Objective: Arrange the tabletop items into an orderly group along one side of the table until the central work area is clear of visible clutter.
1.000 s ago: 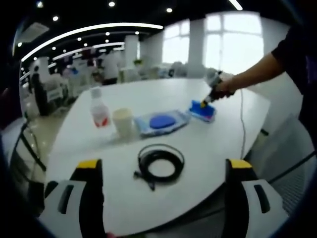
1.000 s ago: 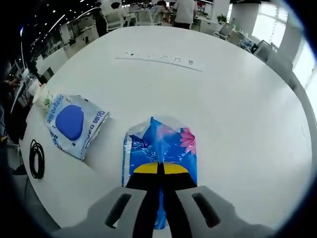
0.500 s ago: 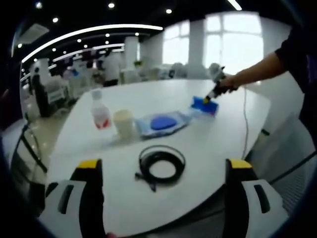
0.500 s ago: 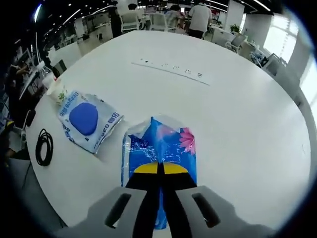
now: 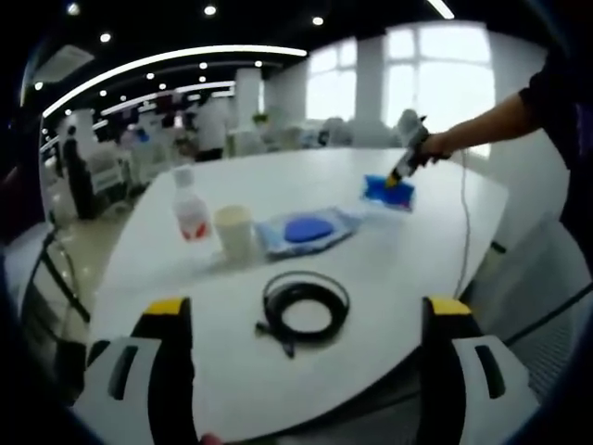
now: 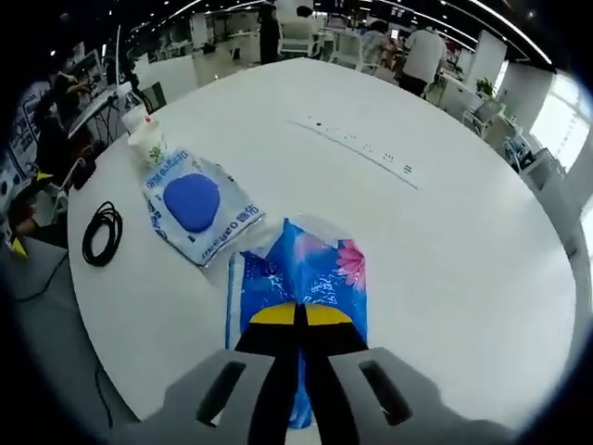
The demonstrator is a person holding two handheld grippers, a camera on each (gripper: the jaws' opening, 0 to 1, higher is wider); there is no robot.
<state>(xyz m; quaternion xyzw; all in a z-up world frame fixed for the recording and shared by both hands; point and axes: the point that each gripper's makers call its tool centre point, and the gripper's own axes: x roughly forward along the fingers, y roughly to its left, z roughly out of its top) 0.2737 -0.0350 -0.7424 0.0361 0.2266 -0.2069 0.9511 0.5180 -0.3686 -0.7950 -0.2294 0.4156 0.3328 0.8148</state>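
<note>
The right gripper [image 6: 297, 315], clamped on the blue packet [image 6: 298, 278], has lifted it higher off the desk [image 6: 445, 232]. The left gripper [image 5: 301, 311] stays wide, unmoved.

Left claw [image 5: 301, 320] gapes; right claw [image 6: 299, 315] clamped, arm outstretched.

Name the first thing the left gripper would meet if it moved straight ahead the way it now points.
Probably the coiled black cable, lying on the white table between the open left gripper jaws; depth is uncertain.
</note>
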